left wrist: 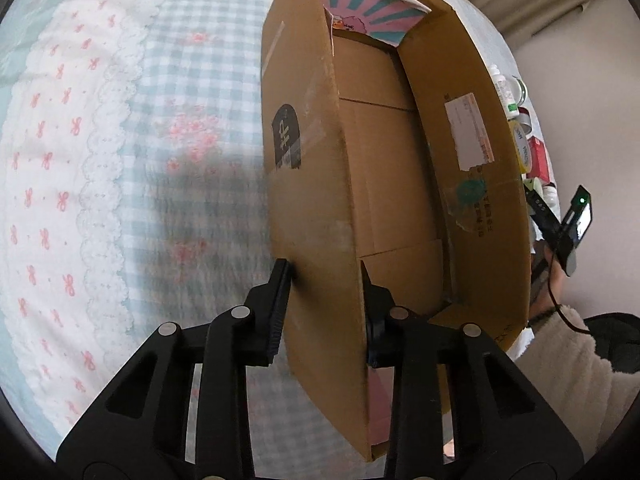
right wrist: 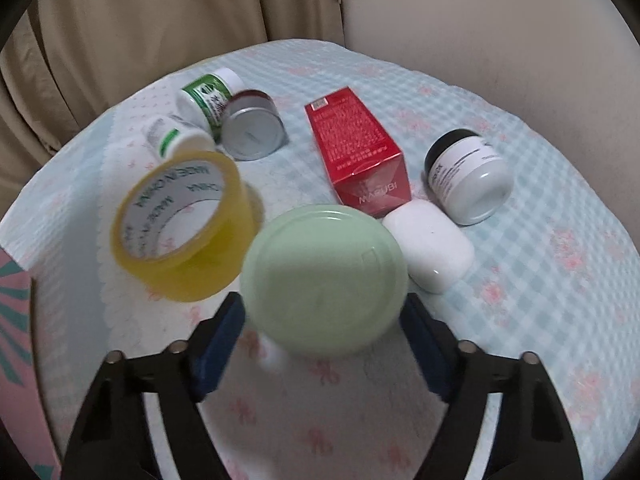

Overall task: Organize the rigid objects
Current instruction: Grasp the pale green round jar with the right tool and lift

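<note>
The left claw [left wrist: 324,280] is clamped on the near wall of the cardboard box [left wrist: 384,168], whose visible interior holds nothing. The right claw [right wrist: 324,316] grips a green-lidded jar [right wrist: 324,276] above the bed [right wrist: 540,280], near the tape roll [right wrist: 184,224], red carton [right wrist: 356,152] and white case [right wrist: 432,248].

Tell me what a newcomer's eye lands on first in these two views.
The big open cardboard box lying on the checked bedspread fills the left wrist view, its flap pinched by the left gripper. In the right wrist view, a pale green round lid sits between the right gripper fingers, yellow tape roll beside it.
</note>
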The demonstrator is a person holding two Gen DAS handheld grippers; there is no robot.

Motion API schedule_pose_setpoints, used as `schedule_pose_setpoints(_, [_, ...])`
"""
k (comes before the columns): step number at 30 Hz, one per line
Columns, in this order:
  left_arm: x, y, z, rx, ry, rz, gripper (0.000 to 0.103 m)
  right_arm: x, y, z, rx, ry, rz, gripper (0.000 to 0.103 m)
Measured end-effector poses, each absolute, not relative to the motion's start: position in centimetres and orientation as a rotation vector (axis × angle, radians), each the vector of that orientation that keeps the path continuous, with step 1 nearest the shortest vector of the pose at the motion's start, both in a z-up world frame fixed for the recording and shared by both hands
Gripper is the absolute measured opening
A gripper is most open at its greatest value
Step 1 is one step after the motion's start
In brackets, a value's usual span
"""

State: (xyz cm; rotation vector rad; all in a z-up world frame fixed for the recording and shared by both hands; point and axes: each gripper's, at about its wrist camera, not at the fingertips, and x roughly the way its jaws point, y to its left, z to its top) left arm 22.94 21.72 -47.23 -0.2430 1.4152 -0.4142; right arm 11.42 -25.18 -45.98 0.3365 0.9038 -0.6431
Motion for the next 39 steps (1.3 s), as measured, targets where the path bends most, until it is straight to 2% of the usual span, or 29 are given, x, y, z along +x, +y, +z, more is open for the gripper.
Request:
schedule_pose_setpoints(2, [22.9, 21.6, -47.1, -0.236, 1.409, -0.416, 0.027, 11.8, -25.4, -46.3, 0.331, 0.901, -0.654, 0.067])
schedule_pose_setpoints(17, [22.7, 22.4, -46.9, -0.249, 1.412, -0.404, 0.027, 11.9, -25.6, -44.7, 0.388, 0.903, -0.634, 0.066])
schedule_pose_setpoints(21, [22.7, 22.5, -46.8, -0.243, 1.414, -0.402, 0.027, 11.9, -24.5, -41.4, 0.372, 0.894, -0.584, 0.066])
schedule_pose_setpoints(33, [22.7, 23.5, -47.2, -0.266, 1.413, -0.412, 0.027, 17.8, -17.2, -25.5, 0.198, 0.86, -0.305, 0.066])
schedule_pose_setpoints(39, [22.6, 23.4, -47.2, -0.256, 1.411, -0.414, 0.027, 22.6, -10.3, -23.0, 0.187, 0.882, -0.123, 0.066])
